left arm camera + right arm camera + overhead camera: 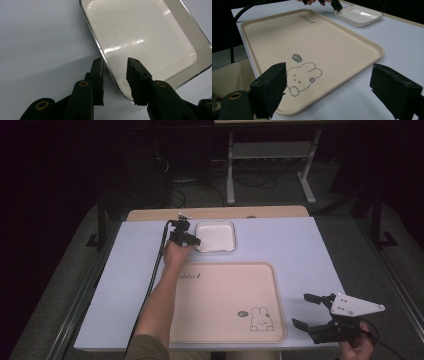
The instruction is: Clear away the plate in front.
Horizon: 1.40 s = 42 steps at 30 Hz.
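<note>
Two grippers in play, one dish as work item. Left gripper (191, 241) far across table (300, 250), at left rim of small white dish (216, 236). Seen along its own jaws: left gripper (115, 82) straddles dish (140, 37) rim, one jaw outside on table, other inside over dish floor. Rim runs between pads; small gap visible each side, so pads not pressing, jaws partly closed around rim but not clamped yet. Dish flat on table, shiny metal edge, white inside, holds nothing. Sits just beyond far edge of tray (225, 330), apart from it, near table's back edge. Cable (155, 270) trails from left gripper back along forearm.

Right gripper (305, 311) near table's front right corner, just right of tray, held in hand (355, 345) w/ grey plate (355, 306) on top. Jaws released, spread wide, nothing between. Along its jaws: right gripper (329, 90) looks over tray (317, 42), a beige flat tray w/ rabbit drawing (303, 77) and "hi" bubble at near corner, script text at far end. Beyond tray: dish (359, 15) w/ left gripper (336, 5) at its corner. Right gripper well apart from dish, tray between them.
</note>
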{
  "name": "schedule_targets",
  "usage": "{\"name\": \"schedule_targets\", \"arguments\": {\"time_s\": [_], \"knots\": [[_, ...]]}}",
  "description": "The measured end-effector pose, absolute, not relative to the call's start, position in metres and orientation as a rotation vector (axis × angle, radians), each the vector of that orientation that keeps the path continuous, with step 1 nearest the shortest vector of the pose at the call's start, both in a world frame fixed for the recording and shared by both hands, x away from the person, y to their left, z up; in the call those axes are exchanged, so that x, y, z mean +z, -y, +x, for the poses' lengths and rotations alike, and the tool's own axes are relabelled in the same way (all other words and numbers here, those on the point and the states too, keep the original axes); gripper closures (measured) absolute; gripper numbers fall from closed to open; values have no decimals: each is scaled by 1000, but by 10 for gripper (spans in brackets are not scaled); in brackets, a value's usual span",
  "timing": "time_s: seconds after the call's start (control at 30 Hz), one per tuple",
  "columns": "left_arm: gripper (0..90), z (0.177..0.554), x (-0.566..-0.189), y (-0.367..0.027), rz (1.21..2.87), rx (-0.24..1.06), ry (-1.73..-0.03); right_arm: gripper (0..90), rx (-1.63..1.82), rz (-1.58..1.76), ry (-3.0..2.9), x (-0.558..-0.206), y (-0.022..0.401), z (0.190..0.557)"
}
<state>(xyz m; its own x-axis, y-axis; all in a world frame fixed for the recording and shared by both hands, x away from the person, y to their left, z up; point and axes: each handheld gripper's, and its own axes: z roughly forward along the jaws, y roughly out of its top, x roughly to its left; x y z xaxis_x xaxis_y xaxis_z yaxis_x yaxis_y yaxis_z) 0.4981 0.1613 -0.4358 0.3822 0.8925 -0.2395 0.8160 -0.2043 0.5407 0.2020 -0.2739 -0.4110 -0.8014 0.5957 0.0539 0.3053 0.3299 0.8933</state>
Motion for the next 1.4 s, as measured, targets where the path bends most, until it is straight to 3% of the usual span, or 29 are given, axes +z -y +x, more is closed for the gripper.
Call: {"name": "schedule_targets", "arguments": {"time_s": [0.4,0.73,1.4], "knots": [[782,501,-441,-157,2057,167,-1523,131,1463,808,-2320,-411,275,203],[867,503,-445,-161,1894,66,-1637,131,1469,807,-2320,-411,275,203],[889,501,-441,-172,1771,36,-1654,131,1475,808,-2321,-411,276,203]]}}
